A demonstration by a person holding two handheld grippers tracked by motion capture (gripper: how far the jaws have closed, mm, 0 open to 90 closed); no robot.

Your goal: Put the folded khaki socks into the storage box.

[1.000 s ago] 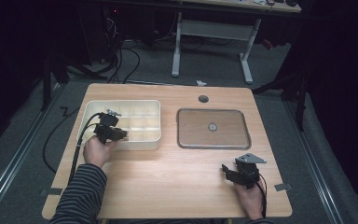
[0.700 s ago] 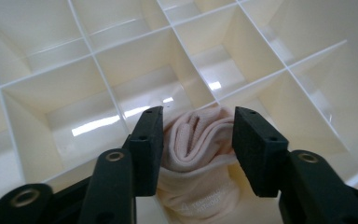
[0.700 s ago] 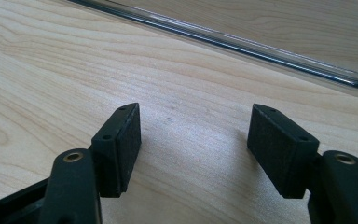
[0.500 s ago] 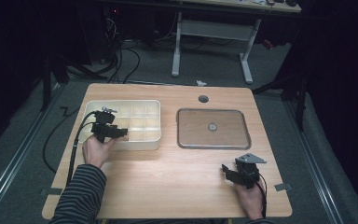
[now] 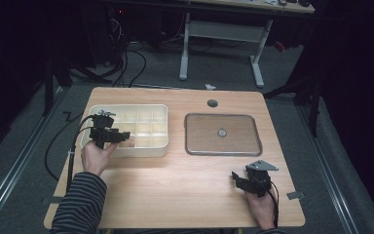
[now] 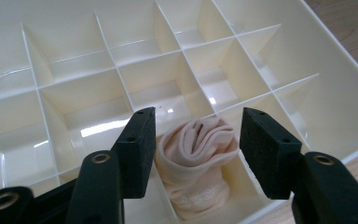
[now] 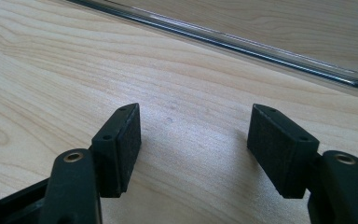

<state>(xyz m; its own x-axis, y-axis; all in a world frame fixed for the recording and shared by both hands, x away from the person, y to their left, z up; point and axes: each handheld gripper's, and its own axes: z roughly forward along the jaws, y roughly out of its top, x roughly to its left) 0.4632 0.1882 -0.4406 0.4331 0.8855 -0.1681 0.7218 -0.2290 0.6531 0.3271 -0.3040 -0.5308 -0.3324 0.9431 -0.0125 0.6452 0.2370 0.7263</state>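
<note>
High view: a wooden table carries a cream compartment box at centre left of the frame and a clear lid lying flat at centre right, well apart from each other. The left gripper sits over the box's lower left part, held by a hand with a striped sleeve. The right gripper rests low near the lower right of the frame, below the lid, its grey three-cornered plate on top.

Left gripper view: the left gripper has its jaws wide apart, gripping nothing. Between and below them, in a compartment near the bottom centre of the frame, lies a rolled pale-pink sock; whether the pads touch it cannot be told. The neighbouring cells of the box hold nothing.

Right gripper view: the right gripper also stands wide open over bare table, holding nothing, with the lid's edge crossing the upper part of the frame.
</note>
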